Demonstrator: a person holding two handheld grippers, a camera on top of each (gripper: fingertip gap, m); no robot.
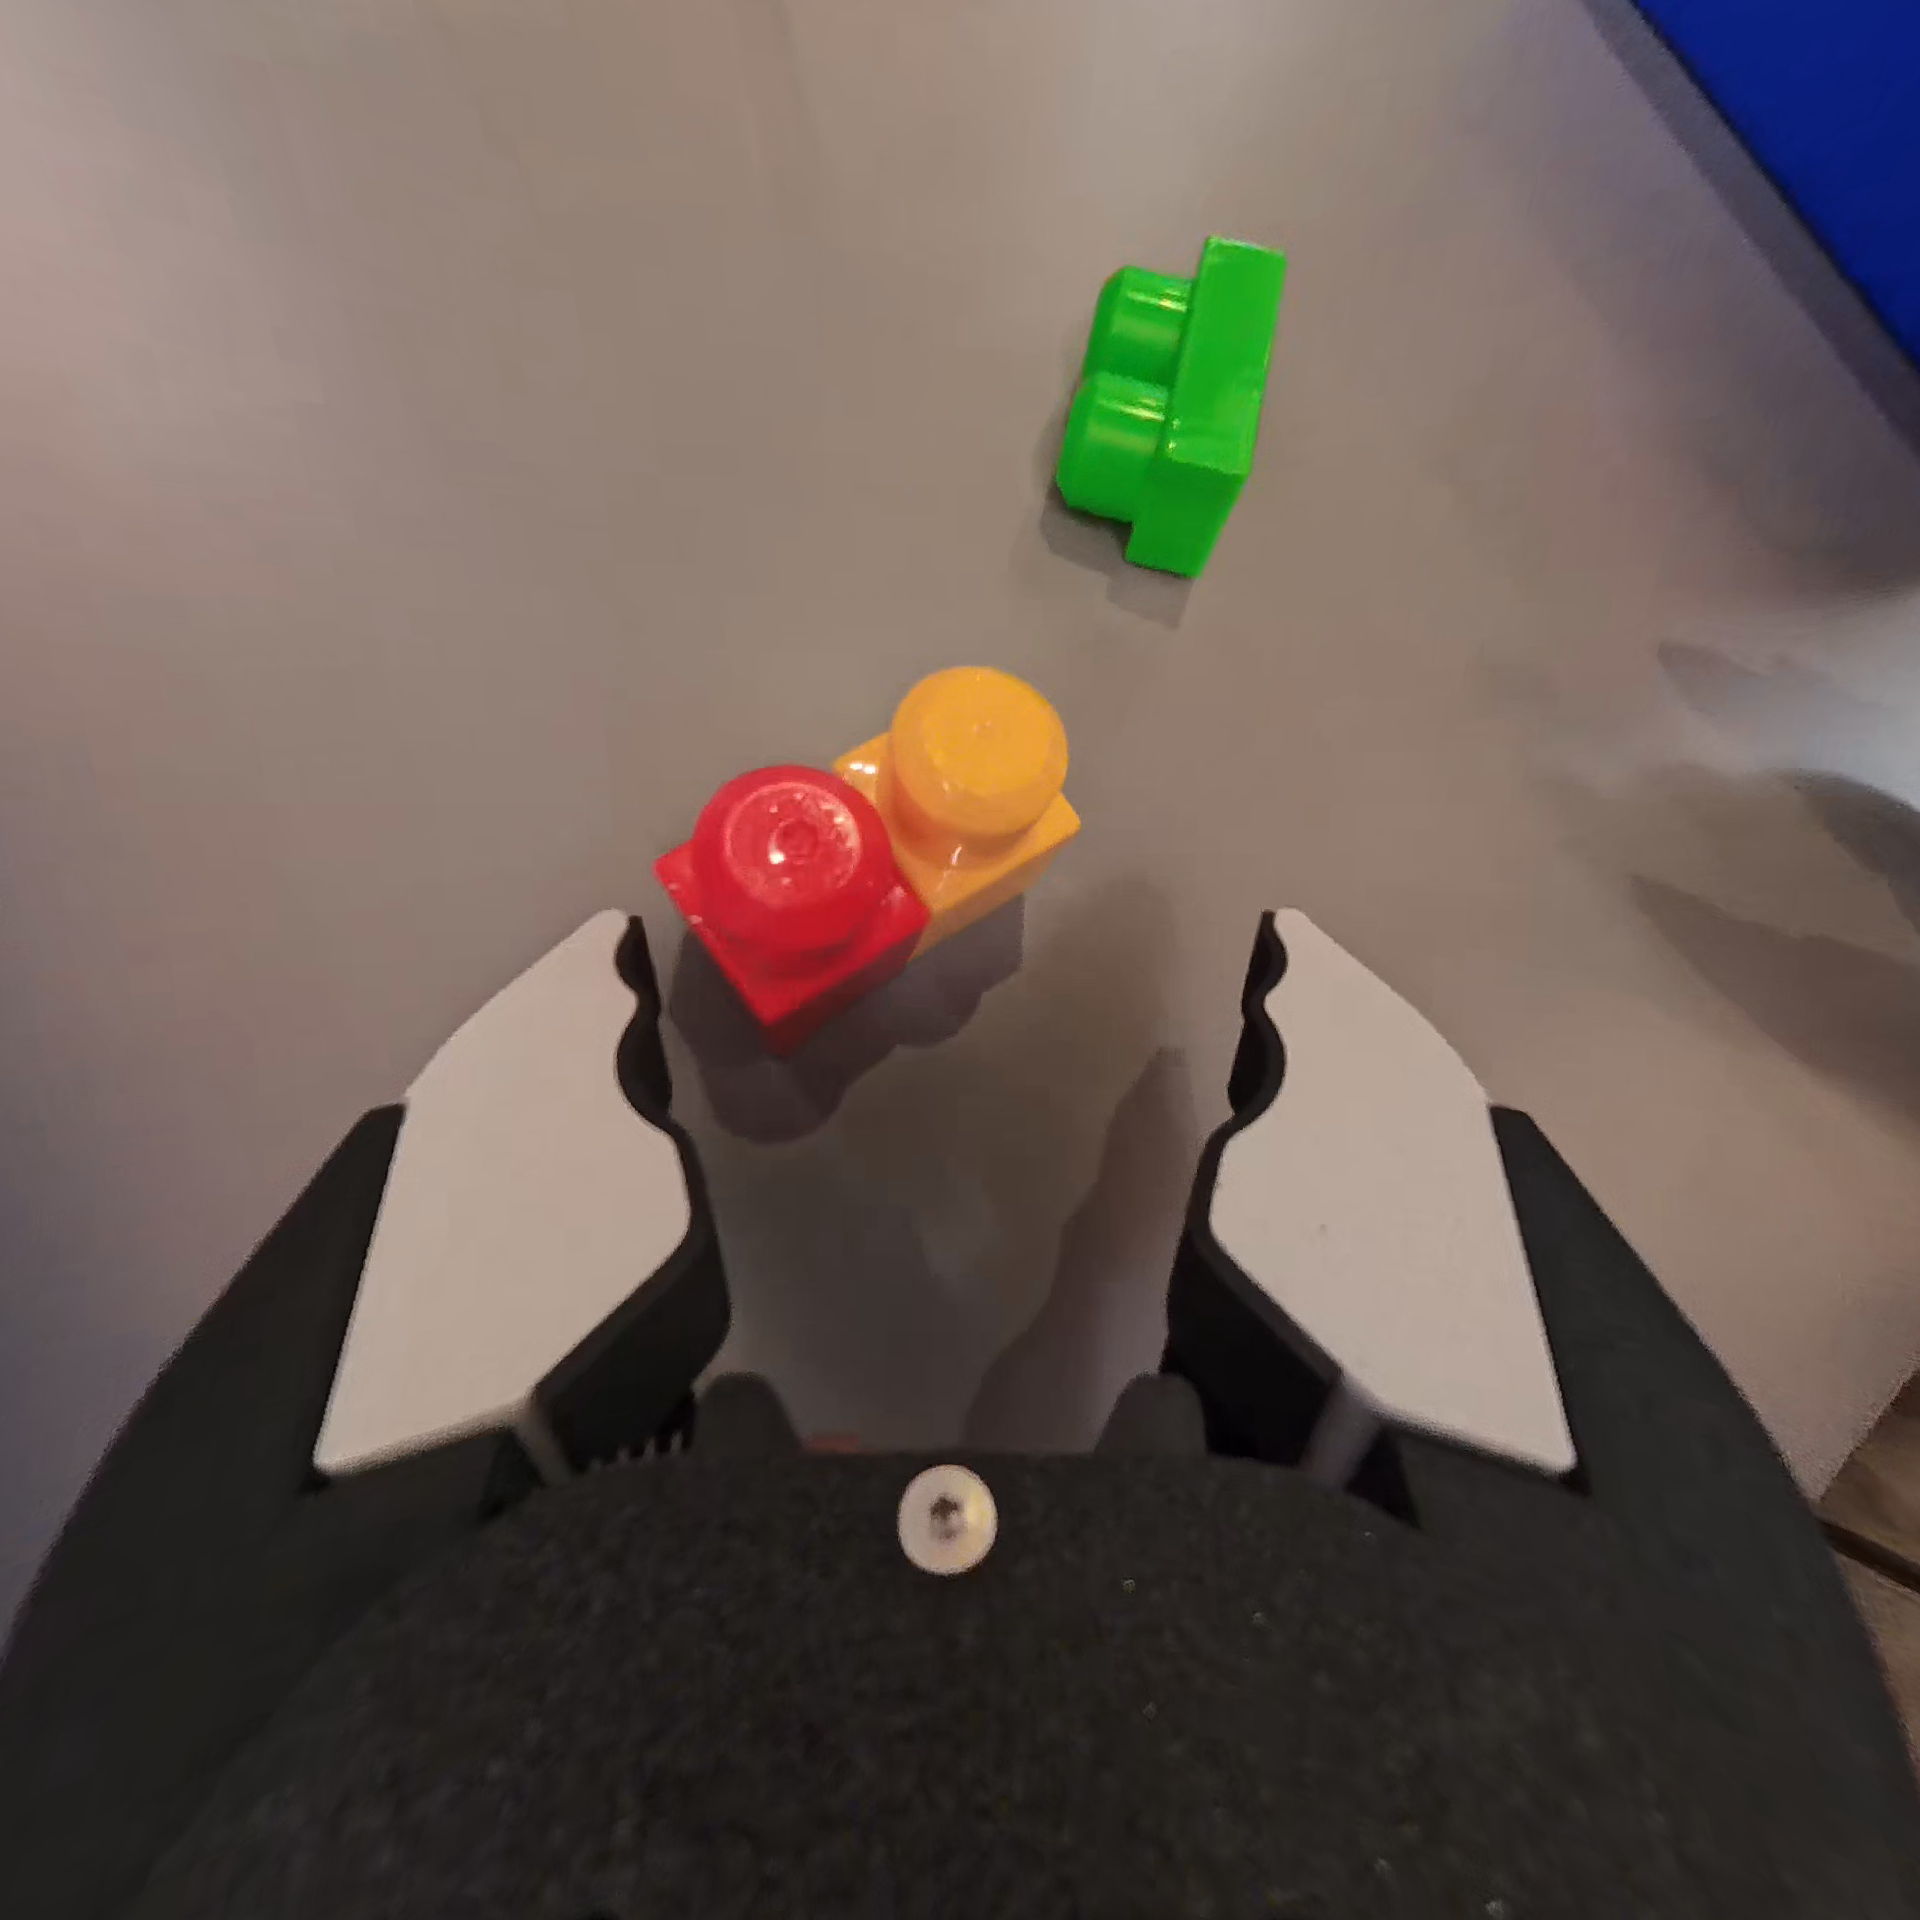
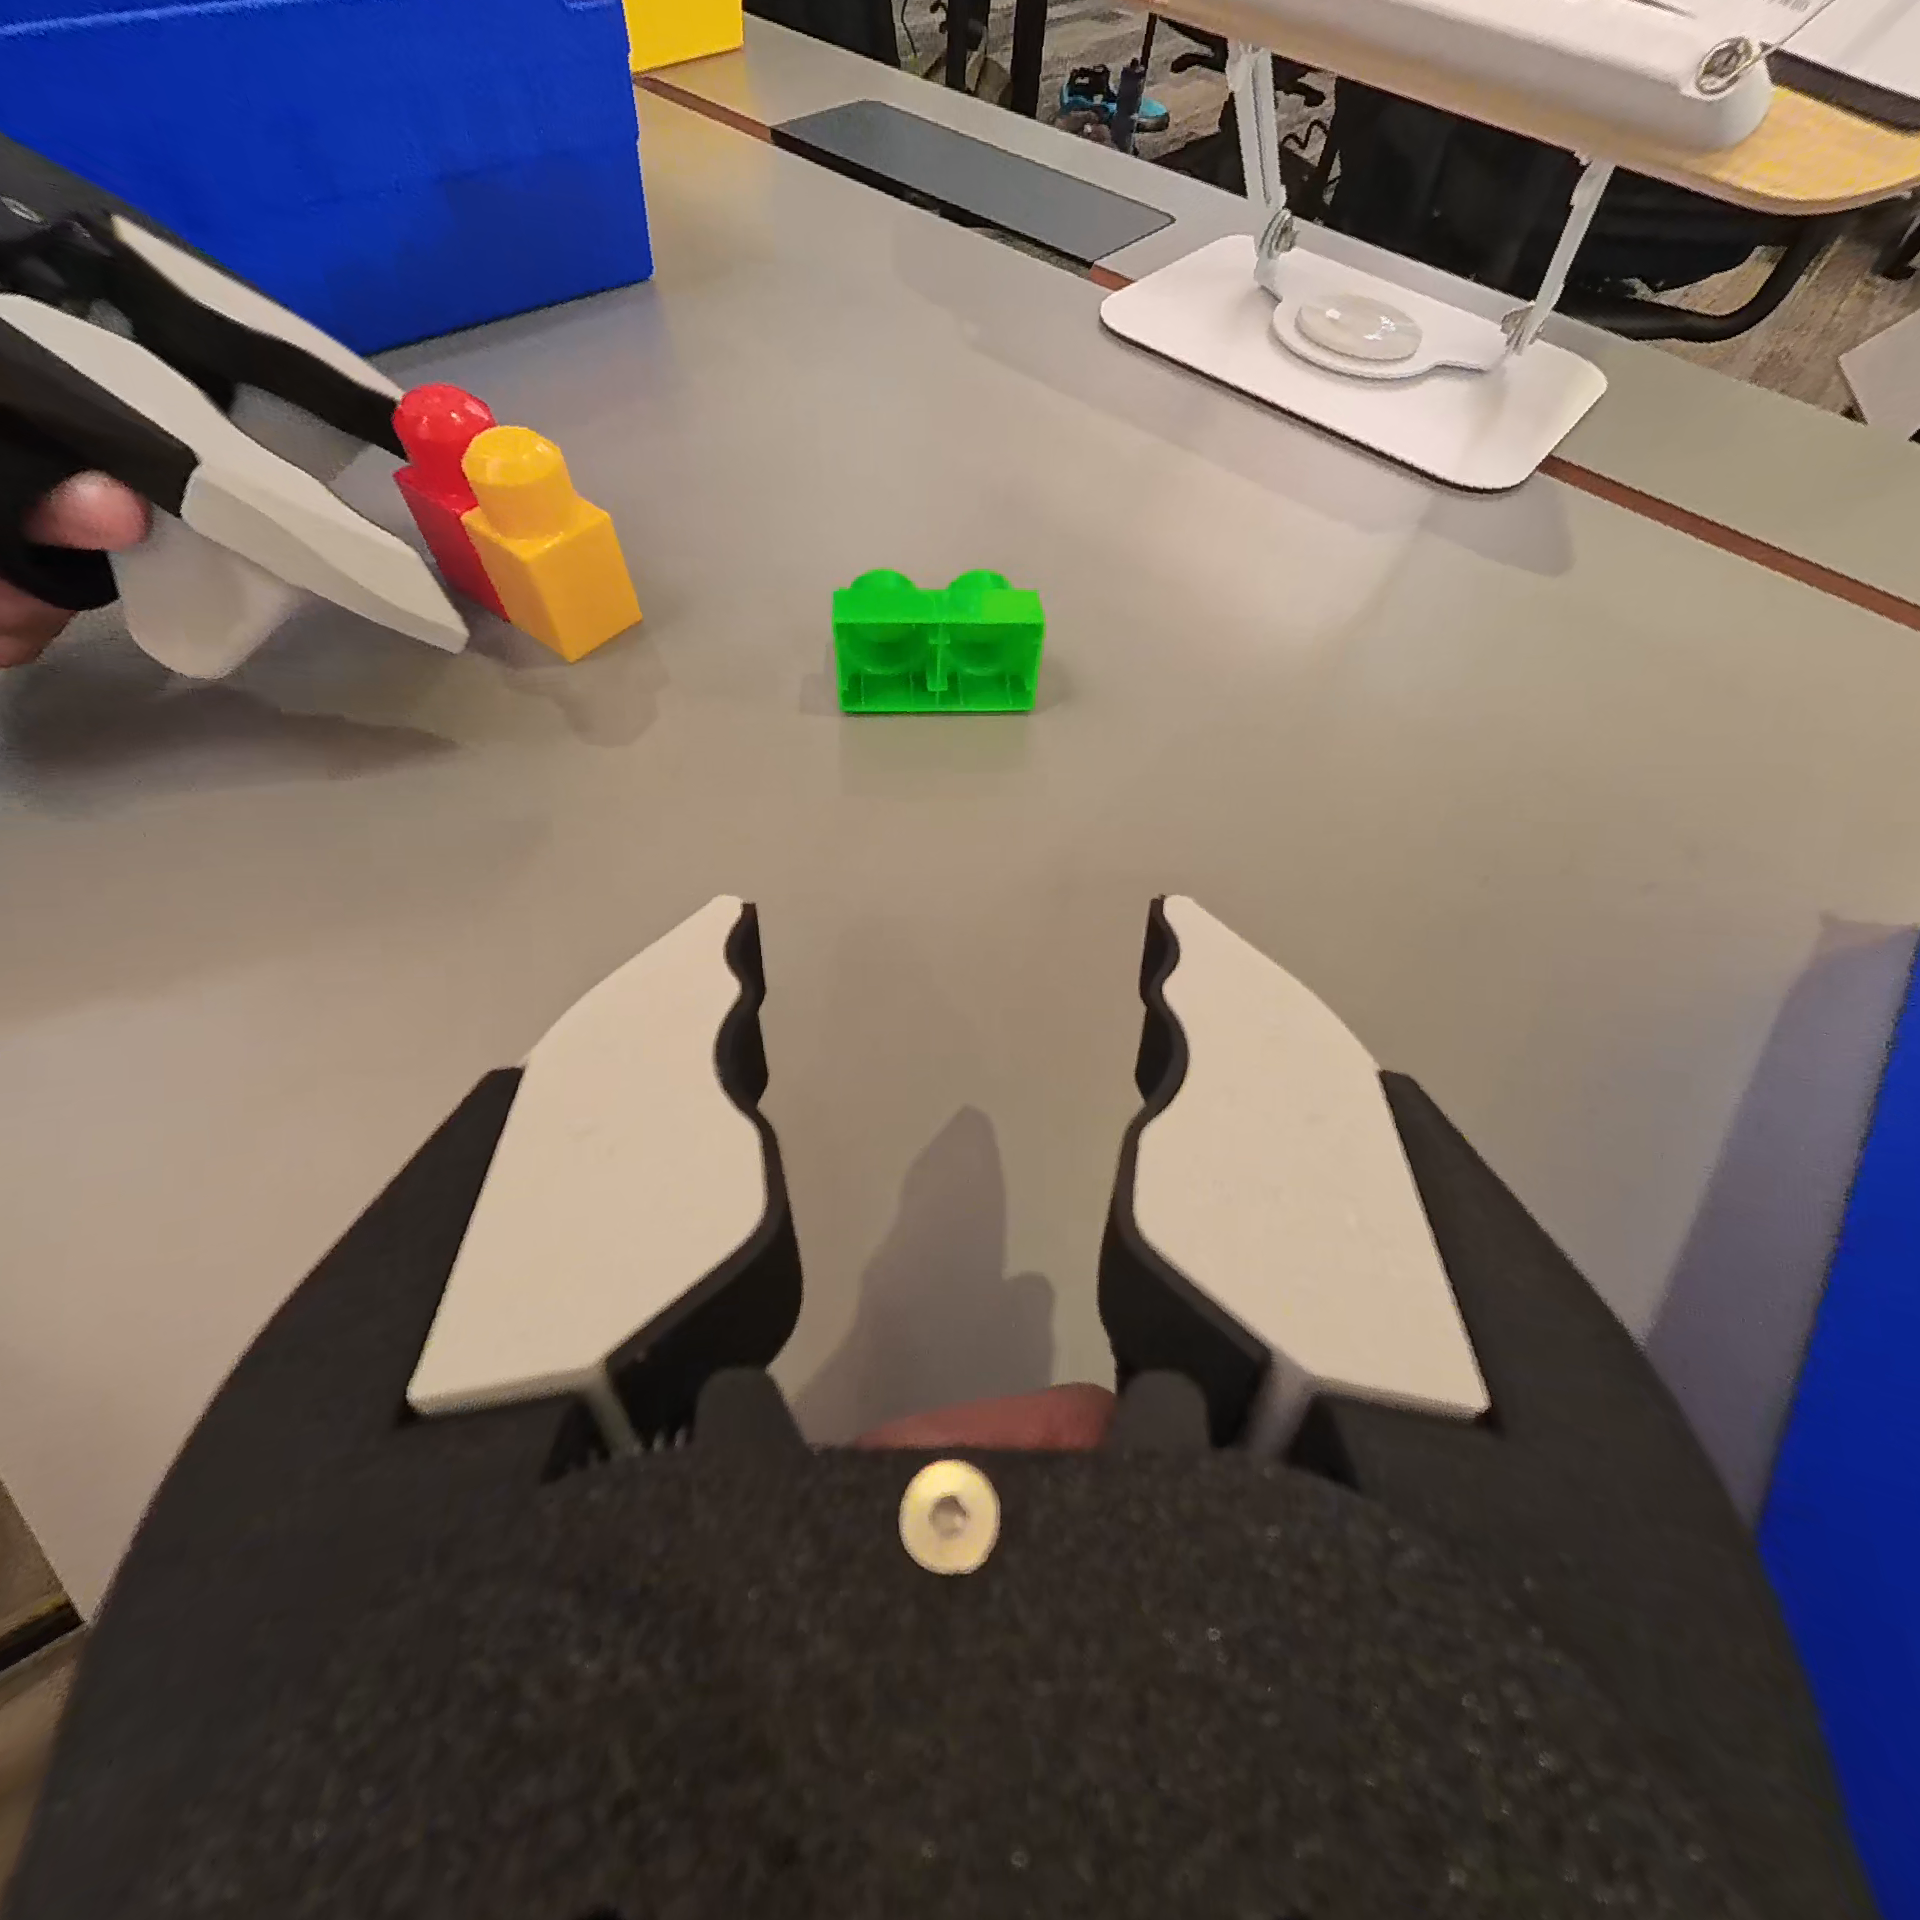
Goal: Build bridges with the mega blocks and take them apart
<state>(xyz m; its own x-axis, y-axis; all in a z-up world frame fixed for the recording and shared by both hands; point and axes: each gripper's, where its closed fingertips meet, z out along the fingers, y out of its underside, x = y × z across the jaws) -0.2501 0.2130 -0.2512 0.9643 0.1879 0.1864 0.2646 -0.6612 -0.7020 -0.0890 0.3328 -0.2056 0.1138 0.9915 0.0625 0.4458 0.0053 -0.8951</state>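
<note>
Blocks: a red block (image 1: 795, 904) and a yellow block (image 1: 966, 800) stood upright and touching side by side on the grey table (image 2: 1039, 810), well in from its edges.
Green block: a two-stud green block (image 2: 935, 644) lay on its side, apart from the pair, hollow underside turned toward the right gripper.
Left gripper (image 1: 951, 971): jaws apart, empty, tips just beside the red block; in the right wrist view one fingertip looked to touch its stud, though contact could not be confirmed.
Right gripper (image 2: 951, 956): jaws apart, empty, pointed at the green block from well back.
Containers: a blue bin (image 2: 343, 156) stood at the far left edge behind the pair, a yellow box (image 2: 686, 31) beyond it; contents of both hidden.
Surroundings: a white stand (image 2: 1351, 353) sat toward the far right edge, a dark flat panel (image 2: 966, 182) lay near the far edge.
In the way: bare table lay between the right gripper and the green block.
</note>
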